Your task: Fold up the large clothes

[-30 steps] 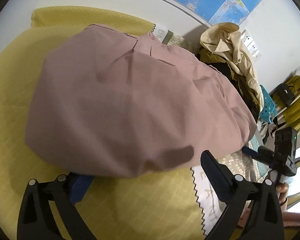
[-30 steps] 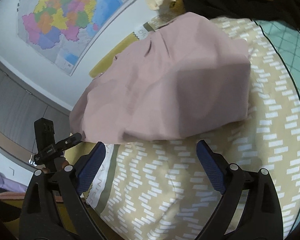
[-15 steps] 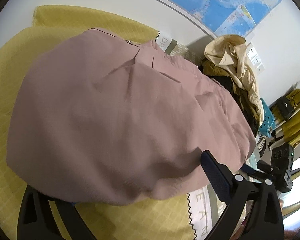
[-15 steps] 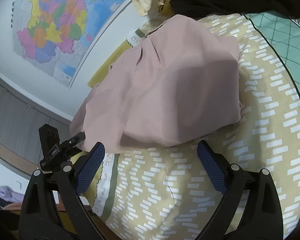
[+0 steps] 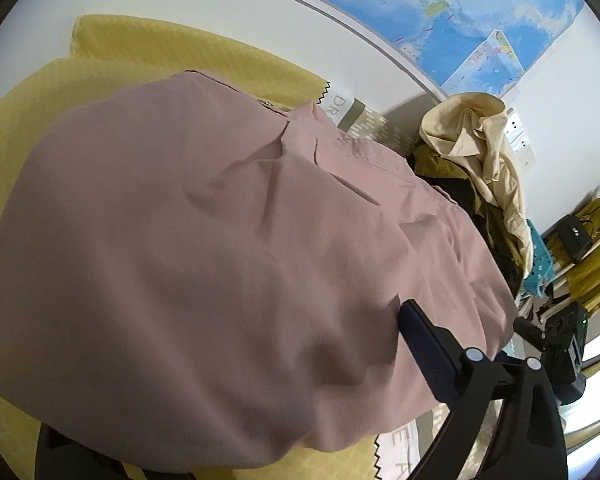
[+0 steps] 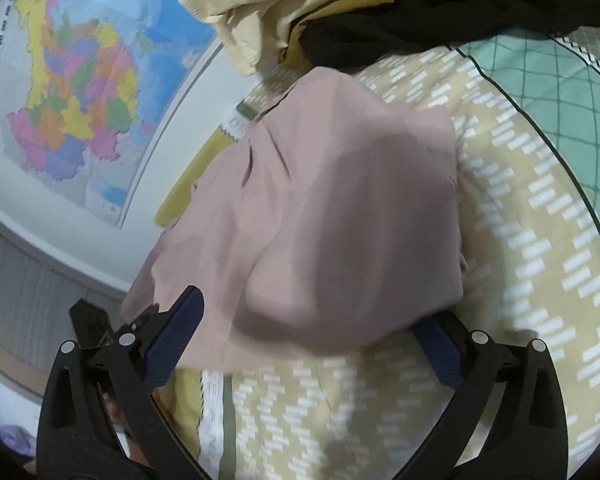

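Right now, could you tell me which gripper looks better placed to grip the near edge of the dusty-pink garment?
Probably the right gripper. Its jaws are opening, with the dusty-pink garment edge between both visible blue pads. The left gripper has cloth draped over one finger, hiding it.

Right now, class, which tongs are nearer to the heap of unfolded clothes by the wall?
Right. The right tongs sit at the pink garment's edge on the heap's side; the left tongs work its far edge.
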{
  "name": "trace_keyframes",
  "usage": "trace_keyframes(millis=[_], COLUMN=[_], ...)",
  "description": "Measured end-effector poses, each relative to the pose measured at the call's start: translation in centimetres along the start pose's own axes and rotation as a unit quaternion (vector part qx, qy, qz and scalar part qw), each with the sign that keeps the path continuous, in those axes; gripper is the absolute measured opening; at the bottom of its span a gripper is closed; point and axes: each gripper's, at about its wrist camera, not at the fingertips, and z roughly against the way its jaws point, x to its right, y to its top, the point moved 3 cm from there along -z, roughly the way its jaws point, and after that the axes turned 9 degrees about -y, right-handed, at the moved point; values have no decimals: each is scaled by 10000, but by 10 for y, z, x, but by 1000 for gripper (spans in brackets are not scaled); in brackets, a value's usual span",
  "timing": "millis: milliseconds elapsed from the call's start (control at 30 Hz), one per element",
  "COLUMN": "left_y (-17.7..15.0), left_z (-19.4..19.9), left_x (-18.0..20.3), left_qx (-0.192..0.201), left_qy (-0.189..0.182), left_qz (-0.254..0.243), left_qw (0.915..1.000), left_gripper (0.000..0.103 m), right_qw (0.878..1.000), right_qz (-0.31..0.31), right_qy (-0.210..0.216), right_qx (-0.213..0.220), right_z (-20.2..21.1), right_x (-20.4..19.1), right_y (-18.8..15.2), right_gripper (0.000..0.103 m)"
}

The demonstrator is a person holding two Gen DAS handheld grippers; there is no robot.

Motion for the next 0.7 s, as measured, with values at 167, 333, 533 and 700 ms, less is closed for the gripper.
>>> trace_keyframes(millis=[167,333,533,700], left_y=[3,7,12,15], left_z=[-1,-9,-16,-22], left_x=[-2,4,6,9], left_qx=[2,-51,-50,-44], left_qy=[22,257,437,571], left_qz=[20,-76,-127,-198], left_qw=[10000,9996,9990,9982], left_gripper=[90,94,96,96], right_qw=[9997,9998,9998,9998], right_qz=[-186,-105,40,190], right_qy=[-51,1,141,63], right_qx=[138,147,107,83], right_z=[-8,-25,-46,-55], right_x=[-2,-16,-28,-31], right_y=[9,23,38,44], right_gripper=[98,98,98,93])
